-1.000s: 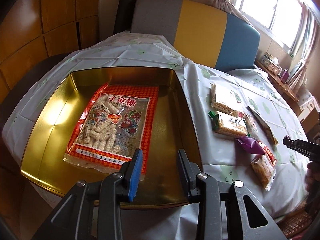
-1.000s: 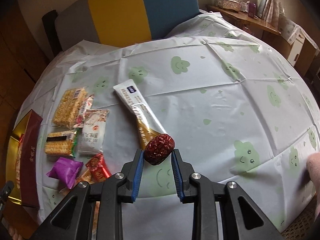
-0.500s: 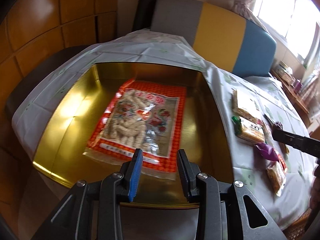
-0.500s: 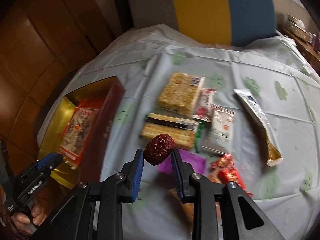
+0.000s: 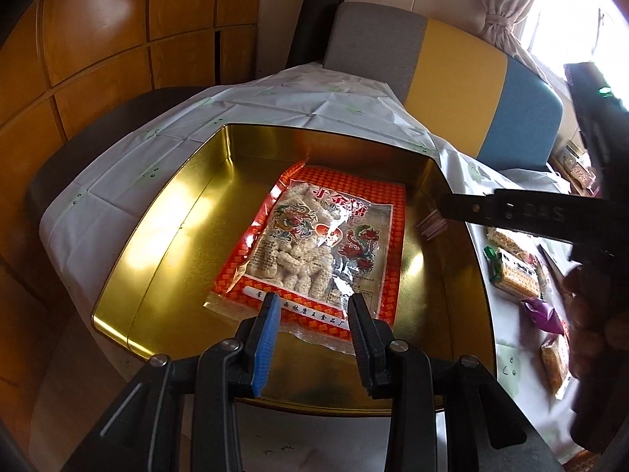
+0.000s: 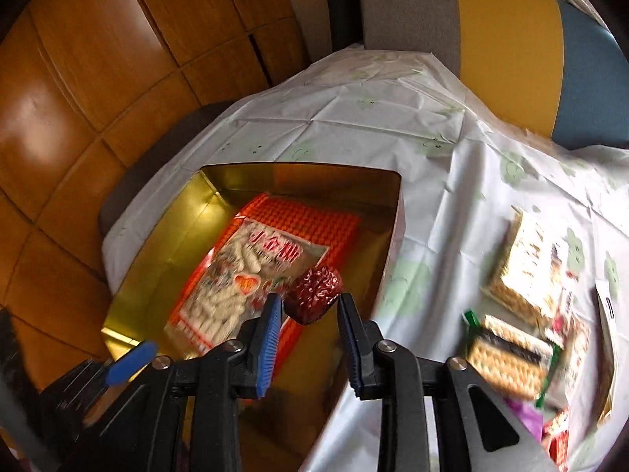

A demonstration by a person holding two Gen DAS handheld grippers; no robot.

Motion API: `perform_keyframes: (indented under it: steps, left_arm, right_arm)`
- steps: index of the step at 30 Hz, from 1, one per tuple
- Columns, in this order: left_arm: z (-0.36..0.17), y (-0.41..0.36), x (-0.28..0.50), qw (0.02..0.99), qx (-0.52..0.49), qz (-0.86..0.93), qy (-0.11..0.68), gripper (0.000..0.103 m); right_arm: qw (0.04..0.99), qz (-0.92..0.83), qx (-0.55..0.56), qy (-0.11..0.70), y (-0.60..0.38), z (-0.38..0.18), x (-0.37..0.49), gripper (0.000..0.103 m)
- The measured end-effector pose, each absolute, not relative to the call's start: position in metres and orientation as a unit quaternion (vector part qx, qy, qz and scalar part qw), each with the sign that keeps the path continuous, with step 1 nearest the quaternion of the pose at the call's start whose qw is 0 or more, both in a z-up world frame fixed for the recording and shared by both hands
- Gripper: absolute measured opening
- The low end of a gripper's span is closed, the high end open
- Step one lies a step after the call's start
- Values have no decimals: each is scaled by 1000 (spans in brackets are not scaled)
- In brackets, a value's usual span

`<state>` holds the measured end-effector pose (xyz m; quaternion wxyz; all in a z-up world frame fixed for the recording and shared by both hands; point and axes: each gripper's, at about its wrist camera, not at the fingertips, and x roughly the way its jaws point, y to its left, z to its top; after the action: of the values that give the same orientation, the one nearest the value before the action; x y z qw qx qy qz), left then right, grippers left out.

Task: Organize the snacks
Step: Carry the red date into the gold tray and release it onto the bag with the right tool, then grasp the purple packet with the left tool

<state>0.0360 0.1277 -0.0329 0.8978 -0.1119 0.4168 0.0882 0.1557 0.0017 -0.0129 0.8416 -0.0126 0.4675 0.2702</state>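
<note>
Now the right gripper (image 6: 308, 308), fingers just opening, loosely brackets a red date (image 6: 313, 294) above the gold tin (image 6: 165, 232); the left gripper (image 5: 314, 316) hangs released.

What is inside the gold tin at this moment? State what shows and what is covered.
Inside the gold tin lies one red packet of puffed rice sticks, flat on the floor. Whatever lies under that packet is covered.

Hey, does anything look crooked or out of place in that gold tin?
The red snack bag lies askew in the gold tin, angled to its walls rather than squared up. Otherwise nothing stands out.
</note>
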Motion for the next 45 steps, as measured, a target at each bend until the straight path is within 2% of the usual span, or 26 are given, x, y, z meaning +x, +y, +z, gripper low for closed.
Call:
perform_keyframes:
  steps: [3,26,30,45]
  left_arm:
    - [-34,127,37,898,-108,88,417,36]
    - [-24,93,33,906,-64,63,413,39]
    - [-21,88,32,909,-57,59,409,39]
    - [-17,63,33,911,-28,29,410,39]
  right_arm:
    - [846,256,-11,467,2,-17,160,38]
    - [873,218,-9,435,-71,-8,108,40]
    - [878,204,-7,432,-86,-8,102,44]
    - [892,124,-19,434,-171,-5,97,45]
